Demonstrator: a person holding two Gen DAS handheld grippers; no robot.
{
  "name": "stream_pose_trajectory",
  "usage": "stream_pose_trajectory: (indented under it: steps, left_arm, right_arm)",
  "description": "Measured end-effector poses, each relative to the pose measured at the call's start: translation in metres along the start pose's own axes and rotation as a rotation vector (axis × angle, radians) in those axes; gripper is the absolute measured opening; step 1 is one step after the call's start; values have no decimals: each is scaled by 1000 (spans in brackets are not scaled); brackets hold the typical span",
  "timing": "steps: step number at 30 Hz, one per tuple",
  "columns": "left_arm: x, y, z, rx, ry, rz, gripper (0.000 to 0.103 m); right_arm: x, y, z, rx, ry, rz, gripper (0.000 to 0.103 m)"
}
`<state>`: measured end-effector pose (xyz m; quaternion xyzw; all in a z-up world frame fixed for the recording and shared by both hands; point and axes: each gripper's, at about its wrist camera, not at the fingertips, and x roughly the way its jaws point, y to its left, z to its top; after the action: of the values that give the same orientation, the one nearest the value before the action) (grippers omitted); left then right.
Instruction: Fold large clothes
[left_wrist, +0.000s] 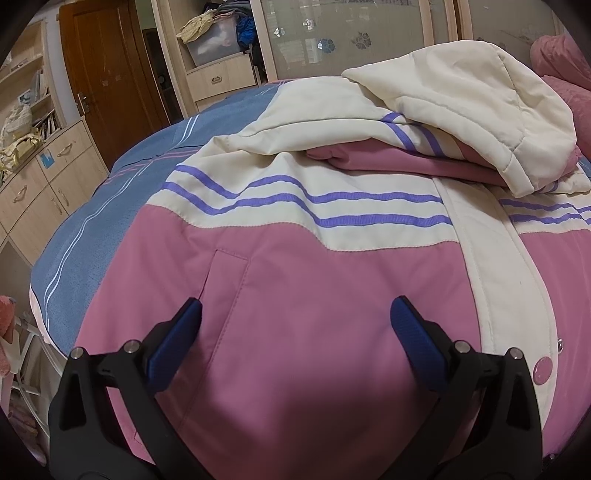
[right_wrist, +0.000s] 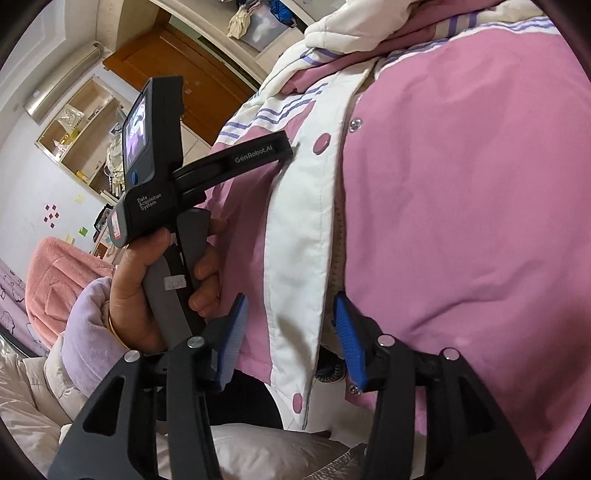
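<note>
- Hovering over the pink lower front of the jacket (left_wrist: 295, 314), the left gripper (left_wrist: 295, 328) has its blue pads spread wide, with only cloth visible in the gap and neither pad pressing on it.
- Seen from the right wrist view, a hand (right_wrist: 147, 280) in a lilac sleeve (right_wrist: 83, 325) grips the handle of that left gripper (right_wrist: 286, 146), whose black front end reaches as far as the jacket's cream placket (right_wrist: 295, 240).
- The right gripper (right_wrist: 291, 332) straddles the lower stretch of the same placket; its jaws stand apart, the blue pads on either side of the strip, not visibly clamping it.
- The jacket (right_wrist: 461, 203) lies spread, front up, on a blue bedsheet (left_wrist: 122, 206), pink below and cream above, with purple stripes (left_wrist: 332, 210) across the chest.
- Its cream hood (left_wrist: 480, 110) is flopped forward onto the upper chest, above the stripes.
- Pink snap buttons (left_wrist: 543, 367) sit along the placket.
- Beyond the jacket stand a brown door (left_wrist: 107, 81) and pale wooden cabinets (left_wrist: 48, 177).
</note>
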<state>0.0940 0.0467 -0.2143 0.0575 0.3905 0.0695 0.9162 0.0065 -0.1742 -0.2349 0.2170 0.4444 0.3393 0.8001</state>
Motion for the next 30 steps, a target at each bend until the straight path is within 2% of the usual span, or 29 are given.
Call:
stream_pose_trajectory:
  steps: [2,3,6,10,11,12,13,14,15,18,20,21,23,26,27,28,30]
  left_arm:
    - [-1,1,0,-1,2,-5,101]
    - [-3,4,1,-5,5,-13,101]
    - [-11,14,5,-13,5,-35,101]
    - [-31,39,10,-2,-36,2,101]
    - [-35,48,10,-2,-39,8,101]
    - [-37,54,10,-4,-38,10,101]
    - [-40,62,10,-6,-33,12,101]
    - [-41,70,9,-6,-25,15,101]
    - [-43,79,8,-5,-12,22,101]
    - [-42,101,1,5,40,40,101]
    - [-39,112,-7,10,98,21,101]
    - [-40,115,-11,11,120,3,101]
    - [-41,120,-20,12,172,-70,101]
    - [-34,118,-31,22,243,-167,101]
    - [-31,116,-35,35,256,-163,101]
    - [-28,114,-39,51,263,-147,101]
    - [-23,109,-44,74,281,-140,101]
  right_arm:
    - [1,3,0,-28,-10,-44,6]
    - [2,3,0,-27,-11,-57,3]
    - [-5,-5,1,-4,-30,-90,3]
    - [-13,-5,0,-12,-14,-118,4]
    - [-16,0,0,-26,-10,-144,10]
    - [-20,2,0,-36,-11,-158,27]
    - [-31,4,0,-40,-28,-181,40]
    - [-43,5,1,-36,-61,-200,62]
    - [-57,5,1,-28,-105,-222,68]
    - [-107,-5,5,6,-204,-370,68]
    - [-142,-27,6,75,-257,-589,74]
    - [-152,-41,5,121,-263,-649,77]
    - [-164,-72,2,225,-246,-679,77]
    - [-162,-108,-5,346,-163,-685,77]
    - [-159,-114,-7,377,-152,-672,80]
    - [-160,-115,-9,380,-177,-649,84]
    - [-158,-114,-10,390,-138,-657,86]
